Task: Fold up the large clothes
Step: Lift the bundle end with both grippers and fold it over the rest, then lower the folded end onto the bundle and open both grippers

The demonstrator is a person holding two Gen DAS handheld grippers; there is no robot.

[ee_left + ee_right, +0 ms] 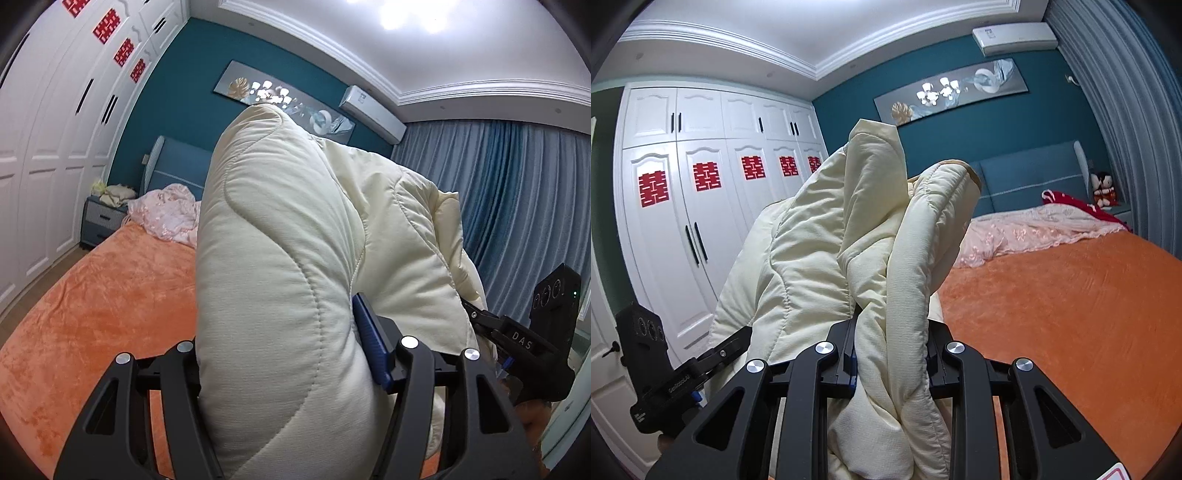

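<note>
A cream quilted padded coat hangs lifted above the bed's orange cover, stretched between both grippers. My left gripper is shut on a thick puffy fold of it; the blue pad presses the fabric and the other finger is hidden behind the cloth. In the right wrist view my right gripper is shut on a bunched, twisted edge of the coat. The right gripper also shows at the coat's far right side, and the left gripper at the coat's lower left.
Crumpled pink bedding lies by the blue headboard, with a red cloth and a doll beside it. White wardrobes line one side with a nightstand; blue curtains hang on the other.
</note>
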